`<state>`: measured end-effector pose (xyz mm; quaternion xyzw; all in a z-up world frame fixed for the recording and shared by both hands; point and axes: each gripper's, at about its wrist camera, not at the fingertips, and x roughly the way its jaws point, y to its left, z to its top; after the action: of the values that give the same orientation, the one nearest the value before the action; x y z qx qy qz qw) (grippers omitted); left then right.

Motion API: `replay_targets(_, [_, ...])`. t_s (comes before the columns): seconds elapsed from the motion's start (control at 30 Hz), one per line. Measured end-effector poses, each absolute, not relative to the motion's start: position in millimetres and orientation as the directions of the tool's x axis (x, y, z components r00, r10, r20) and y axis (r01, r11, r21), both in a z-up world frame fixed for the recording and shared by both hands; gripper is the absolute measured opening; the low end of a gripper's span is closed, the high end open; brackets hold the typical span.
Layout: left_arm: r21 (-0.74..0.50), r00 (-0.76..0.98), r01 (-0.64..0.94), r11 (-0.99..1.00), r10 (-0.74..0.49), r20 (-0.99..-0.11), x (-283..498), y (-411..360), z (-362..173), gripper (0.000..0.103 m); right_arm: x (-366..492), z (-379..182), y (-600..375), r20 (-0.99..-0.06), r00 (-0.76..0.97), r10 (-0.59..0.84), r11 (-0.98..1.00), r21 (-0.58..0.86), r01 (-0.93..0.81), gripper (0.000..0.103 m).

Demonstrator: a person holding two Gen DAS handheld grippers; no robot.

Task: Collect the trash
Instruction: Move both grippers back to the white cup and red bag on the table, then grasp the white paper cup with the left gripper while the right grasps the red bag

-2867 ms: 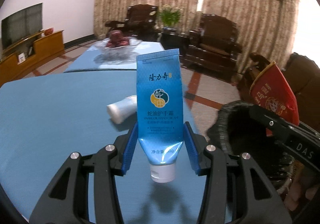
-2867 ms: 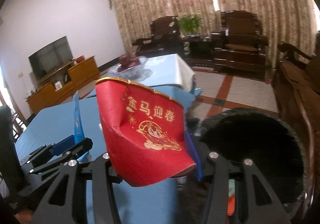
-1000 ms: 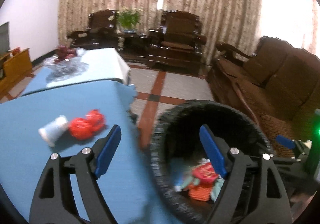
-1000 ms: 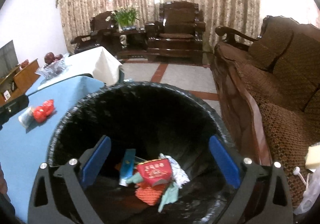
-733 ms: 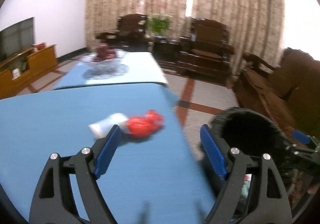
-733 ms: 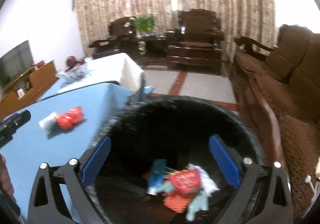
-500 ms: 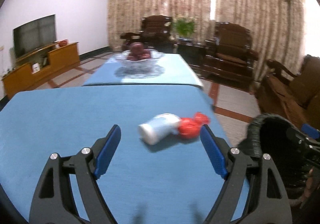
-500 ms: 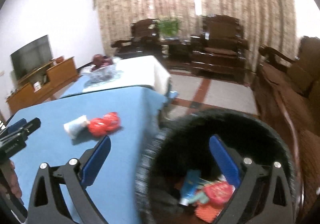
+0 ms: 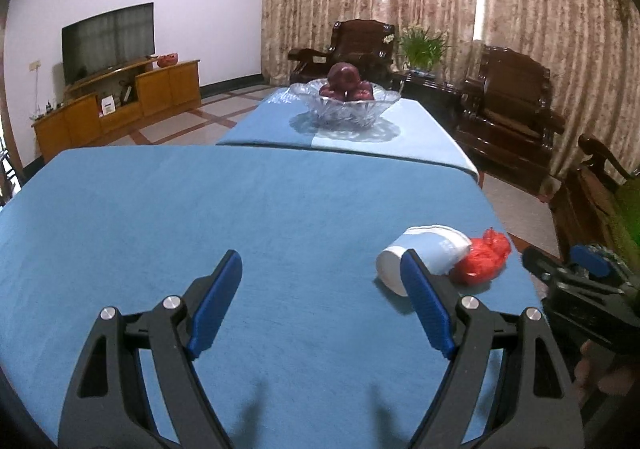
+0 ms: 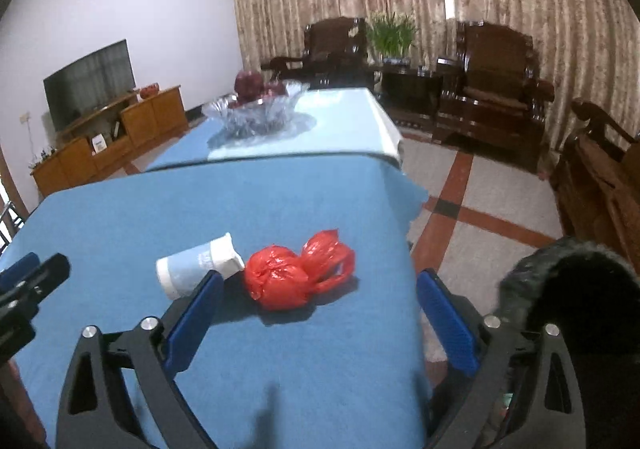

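Note:
A white and pale blue paper cup (image 9: 424, 253) lies on its side on the blue tablecloth (image 9: 248, 233), touching a crumpled red plastic bag (image 9: 482, 263) at the table's right edge. Both show in the right wrist view, cup (image 10: 198, 263) left of bag (image 10: 296, 275). My left gripper (image 9: 322, 297) is open and empty above the cloth, the cup just past its right finger. My right gripper (image 10: 318, 307) is open and empty, the bag just beyond its fingertips. The black bin (image 10: 576, 289) stands on the floor at the right.
A glass fruit bowl (image 9: 344, 105) sits on a second table beyond. Dark wooden armchairs (image 9: 508, 105) and a potted plant stand by the curtains. A TV and wooden cabinet (image 9: 120, 105) line the left wall. A sofa arm (image 10: 600, 169) is at the right.
Both grippers let the tube and the red cup go into the bin, then swung left from the bin back over the table; cup and red bag now lie in front of them.

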<state>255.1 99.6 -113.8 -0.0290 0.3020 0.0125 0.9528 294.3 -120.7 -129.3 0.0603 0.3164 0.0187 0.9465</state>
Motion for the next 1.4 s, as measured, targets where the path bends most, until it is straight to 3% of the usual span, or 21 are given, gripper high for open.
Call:
replay_targets(0.4, [-0.058, 0.813, -0.047, 0.997, 0.005, -0.582, 277.2, 96.7, -124.4, 0.079, 335.4, -160.6, -112.6, -0.657, 0.743, 0.126, 0.989, 0.143, -0.041, 0.081])
replay_targets(0.53, [-0.058, 0.812, -0.034, 0.998, -0.006, -0.583, 283.0, 90.7, -127.4, 0.079, 339.8, -167.8, -109.8, -0.677, 0.717, 0.166, 0.984, 0.165, -0.072, 0.072])
replay_targets(0.6, [-0.06, 0.811, -0.024, 0.998, -0.016, -0.585, 285.2, 86.0, -128.4, 0.079, 341.5, -169.5, -109.2, -0.681, 0.707, 0.188, 0.98, 0.181, -0.086, 0.065])
replay_targets(0.67, [-0.06, 0.809, -0.015, 0.998, -0.023, -0.587, 287.3, 82.1, -130.5, 0.079, 343.7, -171.4, -107.5, -0.683, 0.695, 0.224, 0.972, 0.204, -0.113, 0.047])
replay_targets(0.93, [-0.075, 0.792, 0.029, 0.997, -0.068, -0.607, 292.0, 60.0, -138.4, 0.078, 341.7, -169.0, -113.3, -0.655, 0.705, 0.271, 0.959, 0.249, -0.138, 0.026])
replay_targets(1.17, [-0.094, 0.751, 0.075, 0.993, -0.118, -0.65, 298.0, 41.3, -155.1, 0.057, 333.6, -164.7, -128.3, -0.643, 0.722, 0.255, 0.96, 0.258, -0.109, 0.019])
replay_targets(1.4, [-0.119, 0.714, 0.094, 0.988, -0.15, -0.683, 305.9, 31.3, -169.5, 0.045, 327.9, -163.6, -137.4, -0.644, 0.728, 0.237, 0.963, 0.257, -0.086, 0.018])
